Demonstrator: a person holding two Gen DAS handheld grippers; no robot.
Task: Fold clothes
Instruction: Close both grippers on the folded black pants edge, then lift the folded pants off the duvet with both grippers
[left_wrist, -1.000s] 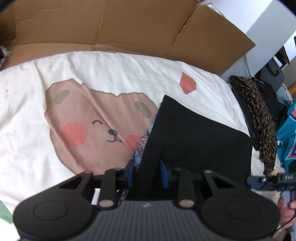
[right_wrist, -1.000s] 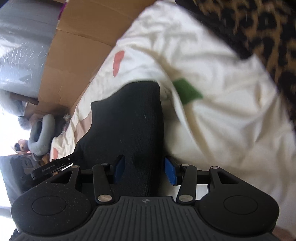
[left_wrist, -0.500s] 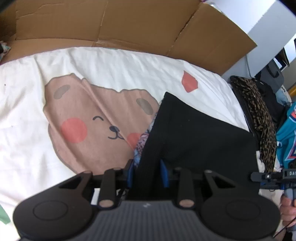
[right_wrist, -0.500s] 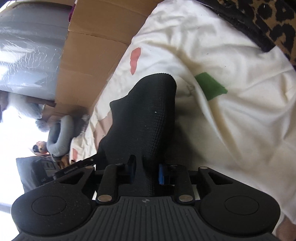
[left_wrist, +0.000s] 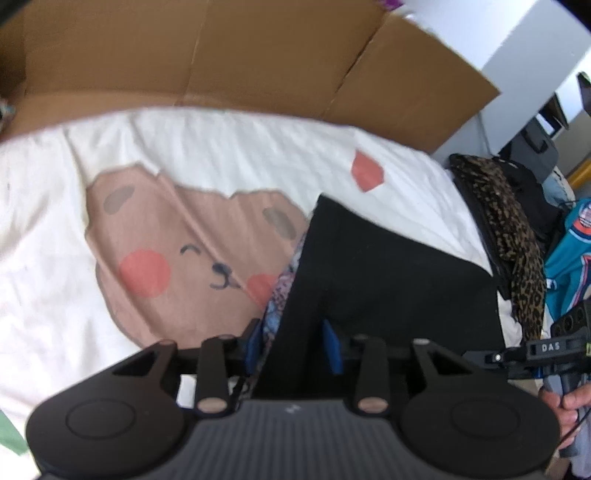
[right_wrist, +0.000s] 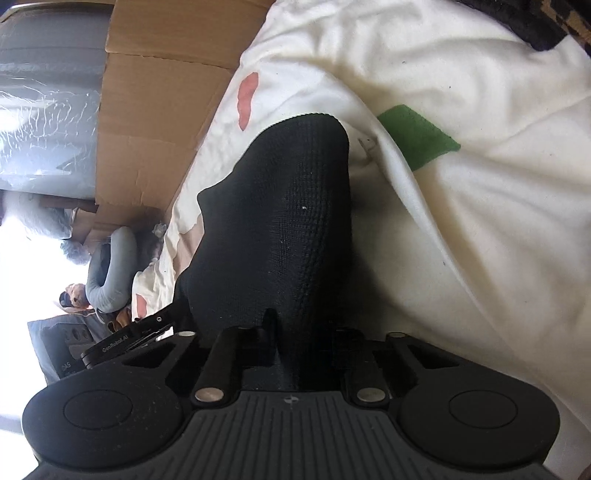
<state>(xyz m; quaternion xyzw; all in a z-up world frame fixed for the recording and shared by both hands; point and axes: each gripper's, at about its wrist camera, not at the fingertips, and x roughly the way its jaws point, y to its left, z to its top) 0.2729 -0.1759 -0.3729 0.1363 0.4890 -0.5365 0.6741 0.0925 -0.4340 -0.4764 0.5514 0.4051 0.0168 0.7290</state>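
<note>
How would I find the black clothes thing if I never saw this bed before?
Look at the white bed sheet with the big brown bear face. Just right of the bear's cheek lies the black garment, between the bear and a leopard-print cloth. It is the only plain black piece on the sheet, with a blue patterned lining peeking out.

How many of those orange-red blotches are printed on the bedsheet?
3 in the left camera's view: two round cheeks on the bear print, one at its left and one against the black garment, and one above that garment. More may be hidden.
</note>
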